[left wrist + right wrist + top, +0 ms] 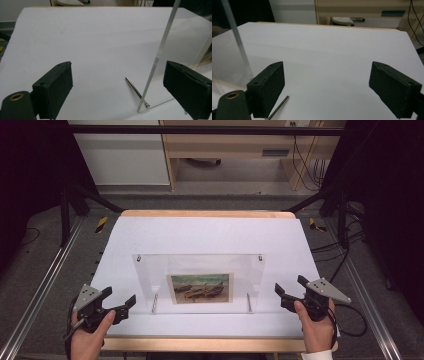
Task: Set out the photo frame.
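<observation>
- The table [210,235] was the biggest thing. It had a white top and a wood edge at the back and at the front.
- A clear frame [200,282] stood up on the table, near the front and about in the middle. It leaned back a little. It was made of see-through plastic sheets.
- A small screw sat in each top corner of the frame.
- A picture [202,288] of boats on a beach was inside the frame, low down and in the middle.
- The left gripper [120,306] was held in the person's left hand [90,337], at the front left corner of the table. Its jaws were apart and held nothing. It was near the left side of the frame but did not touch it.
- In the left gripper view, the edge of the frame [160,57] rose up between the two black jaws, closer to the right one. The jaws did not touch it.
- The right gripper [290,287] was held in the person's right hand [315,325], at the front right of the table. Its jaws were also apart and held nothing. It was near the right side of the frame, with a gap between them.
- In the right gripper view, the frame's edge [235,37] was off to the left, outside the jaws.
- Two thin metal pins [154,302] stuck out behind the frame at the bottom and rested on the table. One was by the left side and one by the right [249,302].
</observation>
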A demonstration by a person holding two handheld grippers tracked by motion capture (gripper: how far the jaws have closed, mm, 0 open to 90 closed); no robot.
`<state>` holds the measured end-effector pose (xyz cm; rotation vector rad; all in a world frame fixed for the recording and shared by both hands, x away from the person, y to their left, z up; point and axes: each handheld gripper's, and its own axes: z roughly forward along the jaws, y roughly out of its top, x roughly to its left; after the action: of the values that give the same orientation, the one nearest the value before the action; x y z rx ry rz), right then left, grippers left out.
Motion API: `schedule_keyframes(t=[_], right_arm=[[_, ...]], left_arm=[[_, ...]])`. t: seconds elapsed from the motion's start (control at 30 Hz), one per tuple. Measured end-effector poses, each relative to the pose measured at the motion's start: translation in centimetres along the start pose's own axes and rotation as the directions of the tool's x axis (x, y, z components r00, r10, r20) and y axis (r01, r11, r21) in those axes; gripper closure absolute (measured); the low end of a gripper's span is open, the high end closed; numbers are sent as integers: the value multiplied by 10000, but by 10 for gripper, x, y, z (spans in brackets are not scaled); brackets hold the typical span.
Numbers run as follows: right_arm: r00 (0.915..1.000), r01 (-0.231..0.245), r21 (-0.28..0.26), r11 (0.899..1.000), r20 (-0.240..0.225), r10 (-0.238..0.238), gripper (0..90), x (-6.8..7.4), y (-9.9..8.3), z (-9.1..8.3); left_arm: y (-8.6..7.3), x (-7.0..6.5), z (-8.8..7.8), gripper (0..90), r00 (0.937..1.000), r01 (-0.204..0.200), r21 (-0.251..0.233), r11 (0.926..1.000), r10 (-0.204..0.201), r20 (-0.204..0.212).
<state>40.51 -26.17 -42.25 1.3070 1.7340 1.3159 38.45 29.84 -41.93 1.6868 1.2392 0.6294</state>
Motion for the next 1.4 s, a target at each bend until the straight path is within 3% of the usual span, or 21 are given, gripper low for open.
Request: schedule_keyframes(t=[0.17,0.4,0.6,0.8,1.03,1.4], right_arm=[[9990,-96,153,9998,435,89,135,-6,-3,1],[9945,-29,624,9980,1048,-37,132,-12,-8,10],[9909,-126,812,9966,1345,15,130,-17,-9,13],[9886,-158,960,9953,1505,12,129,-20,-10,17],[9870,-262,1332,9907,1607,45,129,-25,-13,26],[9906,-222,1967,9802,1365,-50,126,-26,-17,34]], left_arm=[[-2,4,1,85,9994,-60,148,9999,65,-333],[-4,7,6,85,9943,-514,470,9976,555,-906],[-6,14,9,85,9916,-506,634,9967,577,-1161],[-10,19,18,85,9895,-522,978,9938,647,-1290],[-14,27,28,84,9863,-642,1562,9856,865,-1405],[-18,35,36,82,9865,-547,1966,9789,835,-1412]])
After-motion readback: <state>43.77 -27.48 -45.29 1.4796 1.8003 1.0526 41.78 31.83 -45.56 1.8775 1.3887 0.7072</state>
